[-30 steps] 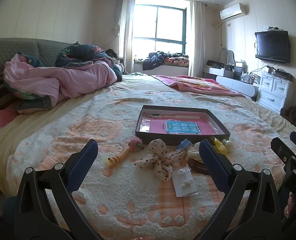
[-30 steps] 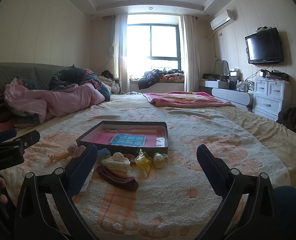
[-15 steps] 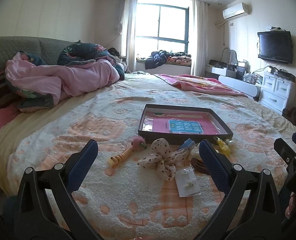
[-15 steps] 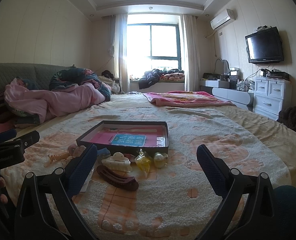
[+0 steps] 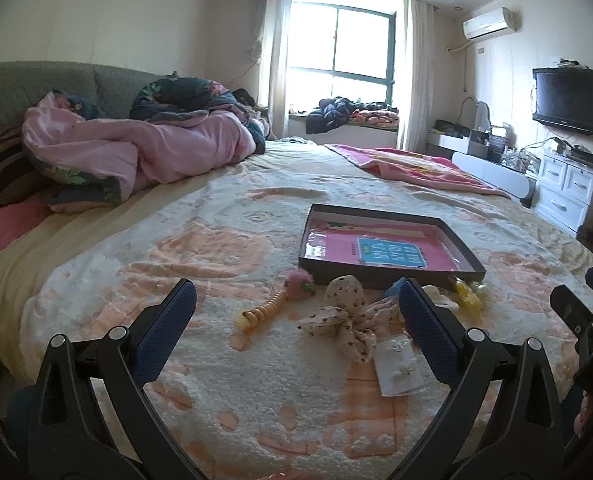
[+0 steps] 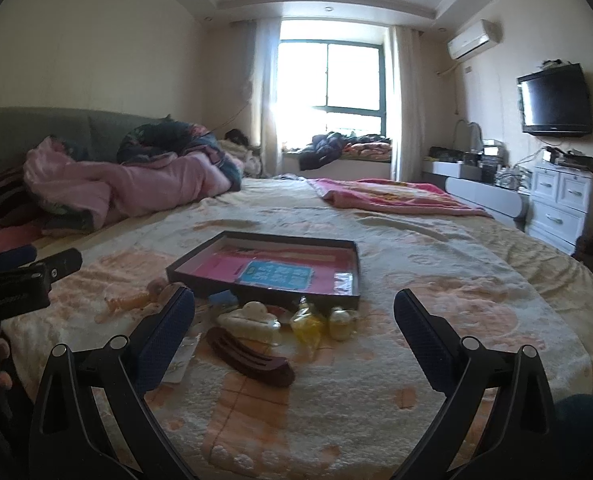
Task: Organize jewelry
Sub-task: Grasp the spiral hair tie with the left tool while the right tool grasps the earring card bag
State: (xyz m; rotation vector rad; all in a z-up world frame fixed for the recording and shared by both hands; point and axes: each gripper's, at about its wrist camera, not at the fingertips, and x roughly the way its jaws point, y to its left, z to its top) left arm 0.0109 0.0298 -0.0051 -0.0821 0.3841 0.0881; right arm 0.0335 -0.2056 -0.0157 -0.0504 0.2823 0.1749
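A shallow dark box (image 5: pixel 392 276) (image 6: pixel 264 295) with a pink lining lies on the bed. In front of it lie a spotted fabric bow (image 5: pixel 346 316), a spiral hair tie with a pink pompom (image 5: pixel 272 304), an earring card (image 5: pixel 398 366), a brown hair clip (image 6: pixel 250 356), a cream claw clip (image 6: pixel 250 320), a small yellow bag (image 6: pixel 308 322) and a pale bead piece (image 6: pixel 340 322). My left gripper (image 5: pixel 296 320) is open and empty, just short of the bow. My right gripper (image 6: pixel 294 320) is open and empty, around the clips' near side.
A fuzzy cream and peach blanket (image 5: pixel 176 264) covers the bed. Crumpled pink bedding (image 5: pixel 136 152) lies at the far left, a pink blanket (image 6: pixel 396 200) at the far right. White drawers (image 6: pixel 564 204) and a wall TV (image 6: pixel 554 100) stand to the right.
The left view has shifted slightly left and tilted, so the box and the items sit further right in it. The right gripper has barely moved. Both stay open.
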